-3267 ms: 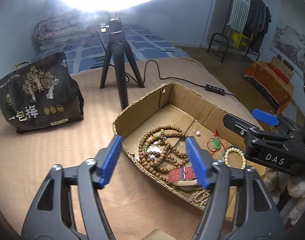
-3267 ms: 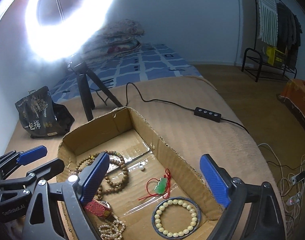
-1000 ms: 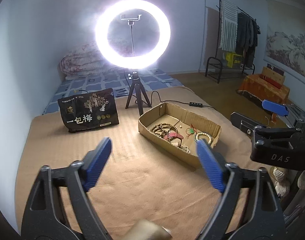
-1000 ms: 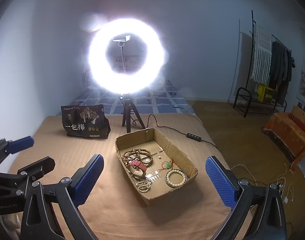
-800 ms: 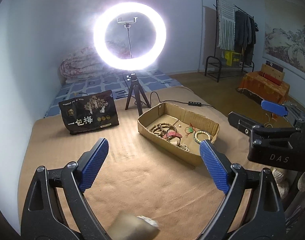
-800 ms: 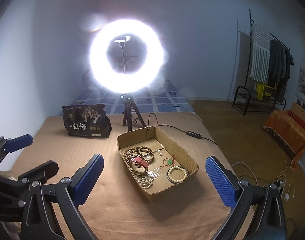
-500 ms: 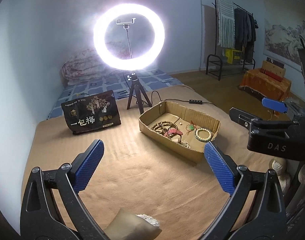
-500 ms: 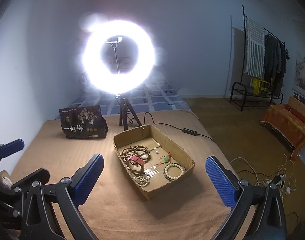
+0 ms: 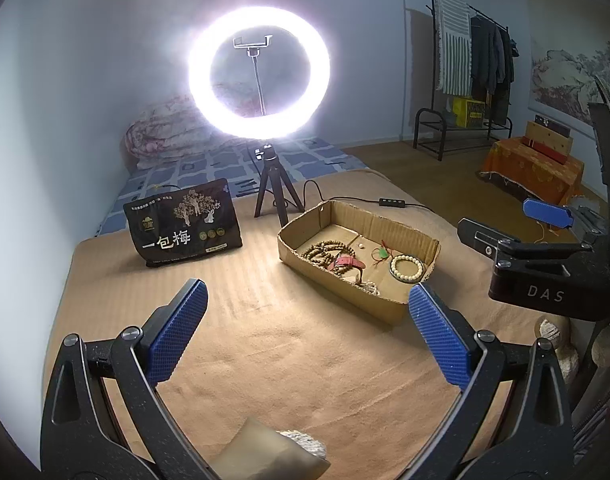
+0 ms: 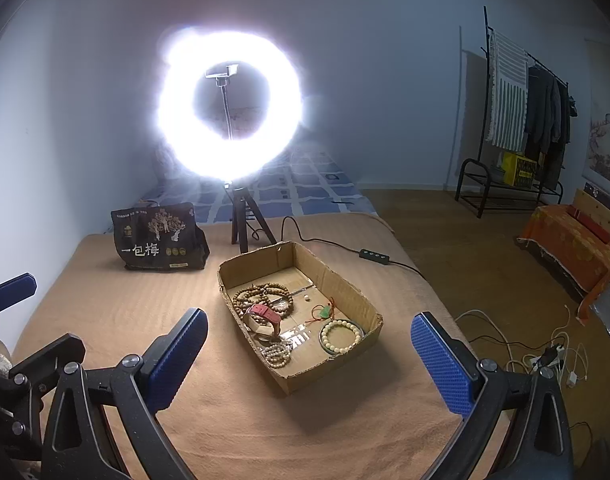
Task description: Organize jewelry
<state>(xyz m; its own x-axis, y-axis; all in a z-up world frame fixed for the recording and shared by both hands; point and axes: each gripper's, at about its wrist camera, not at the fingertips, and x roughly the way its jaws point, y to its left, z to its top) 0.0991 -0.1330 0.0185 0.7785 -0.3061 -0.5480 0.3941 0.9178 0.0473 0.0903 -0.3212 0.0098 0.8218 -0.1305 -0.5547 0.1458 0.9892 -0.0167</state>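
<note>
- While both tools are sitting back from the work, the left gripper (image 9: 307,328) is standing released after just opening wider, nothing between its pads; the right gripper (image 10: 309,354) is also spread wide and empty.
- All the jewelry is lying inside the shallow cardboard box (image 10: 347,280) on the tan blanket (image 10: 125,308), well apart from both grippers.
- The wooden bead strand (image 10: 261,296) is coiling in loose loops at the far-left end: likely light but floppy, so I'm expecting it to drape and snag; pinching several loops together looks best.
- The red watch strap (image 10: 267,314) is resting on those beads: semi-stiff, probably the easiest pinch, across the band.
- The cream bead bracelet (image 10: 341,336) is lying flat near the right wall; I'm guessing the beads are smooth and slippery, so clamp across the ring at one side.
- The green pendant (image 10: 325,312) on red cord looks small and possibly brittle; taking the cord seems safer.
- The small pale bead string (image 10: 279,354) is bunching at the near end; the single loose bead (image 10: 306,298) is looking too tiny to pinch reliably.
</note>
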